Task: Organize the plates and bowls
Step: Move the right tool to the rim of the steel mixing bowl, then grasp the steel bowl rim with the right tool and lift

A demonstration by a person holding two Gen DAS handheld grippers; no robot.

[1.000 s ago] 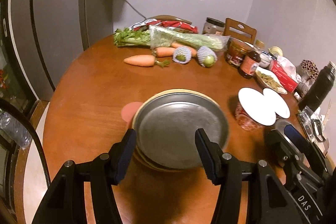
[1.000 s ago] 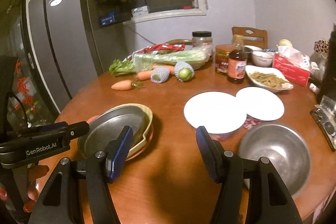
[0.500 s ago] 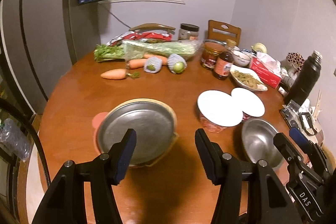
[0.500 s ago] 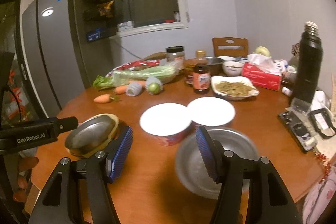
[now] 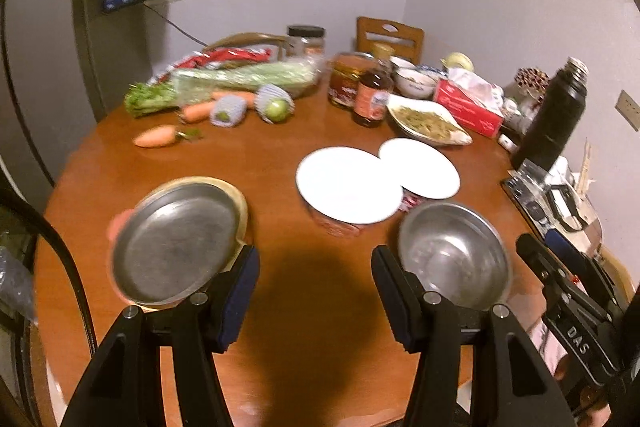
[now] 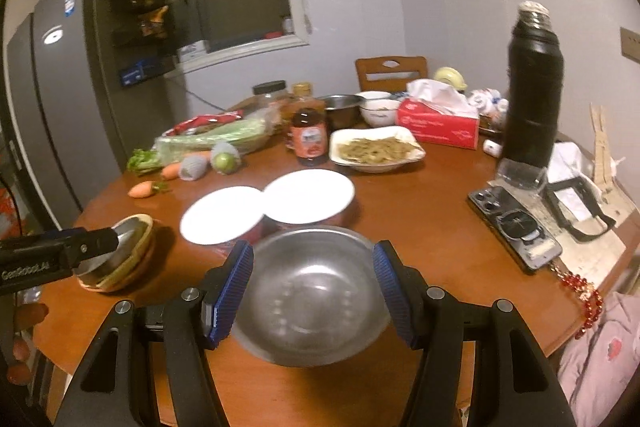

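Observation:
A steel plate (image 5: 176, 239) tops a stack of plates (image 6: 120, 259) at the table's front left. A steel bowl (image 6: 312, 291) stands at the front; it also shows in the left wrist view (image 5: 454, 253). Two white plates (image 5: 348, 183) (image 5: 420, 167) cover red bowls in the middle. My left gripper (image 5: 314, 271) is open and empty over bare table between the stack and the steel bowl. My right gripper (image 6: 312, 271) is open with its jaws on either side of the steel bowl; whether they touch it I cannot tell.
Carrots (image 5: 156, 135), celery (image 5: 240, 77), jars (image 5: 344, 81), a sauce bottle (image 5: 372, 95), a dish of food (image 5: 426, 119), a tissue box (image 6: 438, 123) and a black flask (image 6: 532, 91) fill the back and right. A phone (image 6: 516, 227) lies at the right edge.
Both grippers have swung right. The left one left the plate stack behind. The right one has moved forward so that the steel bowl now lies between its jaws.

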